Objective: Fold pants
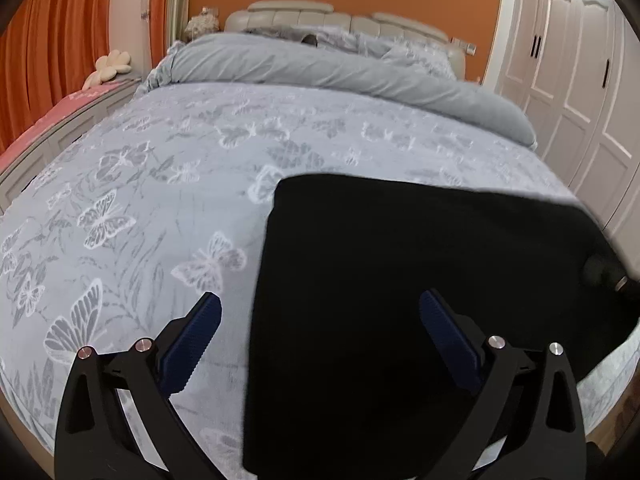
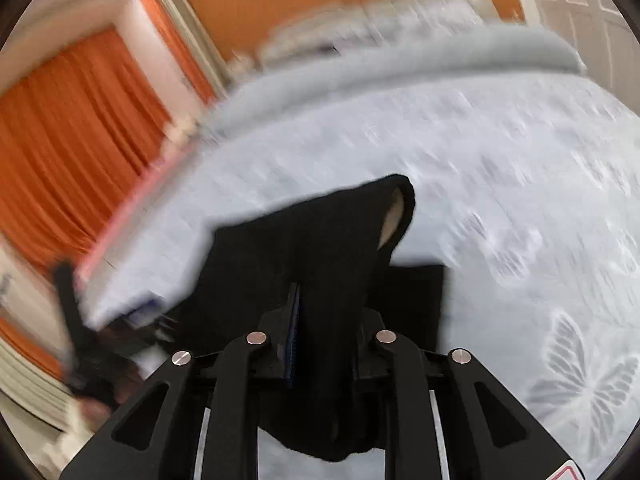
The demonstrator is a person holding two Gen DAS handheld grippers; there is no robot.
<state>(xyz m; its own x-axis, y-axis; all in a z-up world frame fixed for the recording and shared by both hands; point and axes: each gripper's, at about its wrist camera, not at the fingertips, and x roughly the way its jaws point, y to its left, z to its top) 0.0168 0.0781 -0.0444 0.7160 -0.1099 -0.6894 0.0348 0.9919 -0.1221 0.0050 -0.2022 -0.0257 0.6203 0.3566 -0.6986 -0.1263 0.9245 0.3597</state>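
Note:
The black pants lie flat on the butterfly-print bed cover, taking up the right half of the left wrist view. My left gripper hovers open over the pants' left edge, one finger above the cover and the other above the cloth, with nothing pinched. In the blurred right wrist view my right gripper is shut on a bunched fold of the pants, lifted off the bed, with a pale inner lining showing at its top. Cloth hangs below the fingers. The left gripper shows as a dark blur at far left.
A rolled-back grey duvet and pillows lie at the head of the bed. White wardrobe doors stand on the right. Orange curtains and a pink-topped bench run along the left side.

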